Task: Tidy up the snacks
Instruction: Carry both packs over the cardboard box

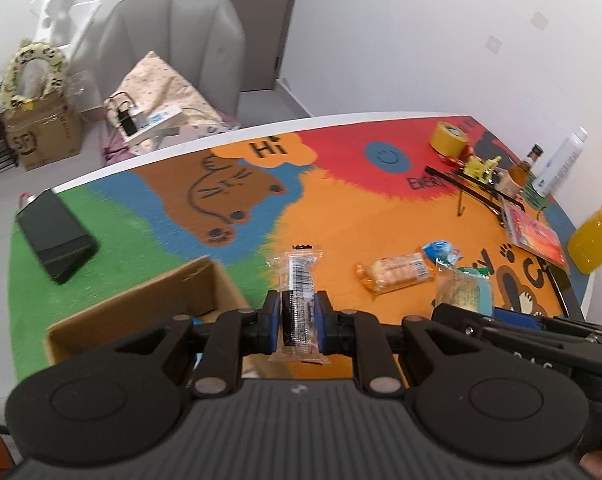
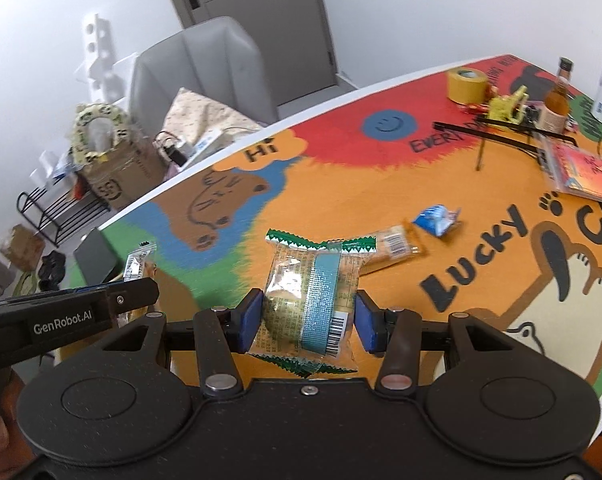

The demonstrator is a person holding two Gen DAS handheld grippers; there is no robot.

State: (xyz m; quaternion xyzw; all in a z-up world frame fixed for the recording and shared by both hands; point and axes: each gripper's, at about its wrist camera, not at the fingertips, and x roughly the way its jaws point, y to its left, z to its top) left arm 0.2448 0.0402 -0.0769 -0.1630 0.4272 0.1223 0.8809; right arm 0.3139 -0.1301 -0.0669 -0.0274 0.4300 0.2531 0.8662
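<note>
The slim snack bar (image 1: pixel 299 300) wore clear, glossy plastic film. The round cake packet (image 2: pixel 307 304) was shiny, crinkled film too, with a green zigzag seal. The box (image 1: pixel 141 312) looked like plain matt brown cardboard. The table mat (image 2: pixel 341 208) looked soft and fuzzy, like printed cloth. The grippers' bodies were matt black plastic, their pads (image 2: pixel 249 320) smooth blue.

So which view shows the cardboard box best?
The left wrist view: the cardboard box sits at lower left just ahead of the left claw, with its rim, inner walls and open top showing. In the right wrist view the left claw's arm covers it, leaving only a brown sliver.
</note>
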